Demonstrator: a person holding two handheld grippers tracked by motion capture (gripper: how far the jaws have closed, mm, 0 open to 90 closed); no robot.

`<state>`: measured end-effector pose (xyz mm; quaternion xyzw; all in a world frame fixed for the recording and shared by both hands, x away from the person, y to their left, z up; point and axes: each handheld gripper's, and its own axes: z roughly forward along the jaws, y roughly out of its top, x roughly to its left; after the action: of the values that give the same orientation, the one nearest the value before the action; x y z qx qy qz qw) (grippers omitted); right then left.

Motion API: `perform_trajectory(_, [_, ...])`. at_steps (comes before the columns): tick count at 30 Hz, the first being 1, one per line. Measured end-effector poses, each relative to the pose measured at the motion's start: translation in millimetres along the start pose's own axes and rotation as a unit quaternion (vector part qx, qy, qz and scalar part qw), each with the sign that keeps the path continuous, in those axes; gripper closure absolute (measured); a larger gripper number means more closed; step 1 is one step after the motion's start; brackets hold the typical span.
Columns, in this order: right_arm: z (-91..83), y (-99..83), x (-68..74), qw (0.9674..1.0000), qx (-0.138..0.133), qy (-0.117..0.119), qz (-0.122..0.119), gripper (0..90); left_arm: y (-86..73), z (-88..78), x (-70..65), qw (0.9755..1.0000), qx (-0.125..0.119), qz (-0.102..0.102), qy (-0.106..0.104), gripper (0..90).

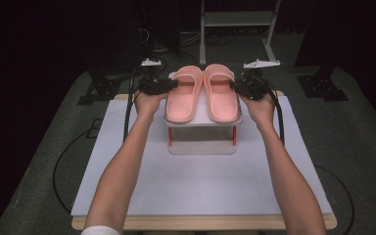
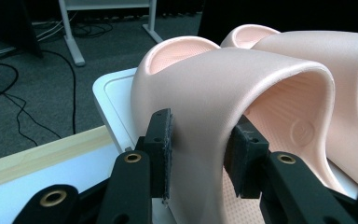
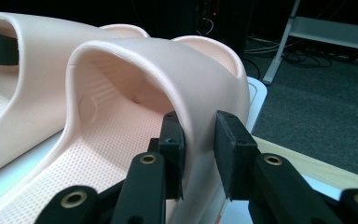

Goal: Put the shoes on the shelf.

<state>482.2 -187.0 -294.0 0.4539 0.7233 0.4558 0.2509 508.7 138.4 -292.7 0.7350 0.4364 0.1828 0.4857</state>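
I see small raised stand (image 1: 203, 147) at centre of worktop (image 1: 200, 191), toward far edge. Two slippers on stand's top, side by side, touching: left slipper (image 1: 182, 95) and right slipper (image 1: 220, 93), toes pointing away from me. My left gripper (image 1: 172, 84) at outer side of left slipper, jaws either side of its strap wall (image 2: 205, 116). My right gripper (image 1: 235, 85) at outer side of right slipper, jaws astride its strap (image 3: 200, 135). Frame legs (image 1: 235, 29) on floor behind worktop.
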Motion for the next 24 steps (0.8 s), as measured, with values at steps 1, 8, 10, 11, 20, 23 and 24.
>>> perform_trajectory(1, [0.1, 0.0, 0.0, 1.0000, 0.000, 0.000, 0.000, 72.5, 0.0, 0.0, 0.0, 1.0000, 0.000, 0.000, 0.000, 64.2])
perform_trajectory(8, [1.2, 0.3, -0.2, 1.0000, -0.002, 0.003, 0.002, 72.2, -0.1, 1.8, -0.8, 1.0000, -0.003, -0.003, -0.002, 63.8])
perform_trajectory(10, [1.4, 0.2, -0.4, 1.0000, -0.003, 0.002, 0.002, 72.2, -0.2, 1.9, -0.7, 1.0000, -0.003, -0.002, -0.002, 63.8])
perform_trajectory(11, [1.6, 0.2, -0.5, 1.0000, -0.003, 0.002, 0.002, 72.1, -0.2, 2.0, -0.7, 1.0000, -0.004, -0.003, -0.003, 63.7])
perform_trajectory(20, [1.7, 0.7, 0.3, 1.0000, -0.008, 0.002, 0.003, 71.5, -0.8, 2.2, -2.0, 0.9999, -0.007, -0.005, -0.005, 62.8])
perform_trajectory(23, [1.7, 0.8, 1.0, 1.0000, -0.008, 0.003, 0.004, 70.7, -1.4, 2.0, -3.3, 0.9999, -0.007, -0.007, -0.010, 62.0])
perform_trajectory(24, [1.8, 0.8, 1.1, 0.9999, -0.008, 0.003, 0.005, 70.5, -1.5, 2.0, -3.6, 0.9999, -0.008, -0.007, -0.010, 61.9])
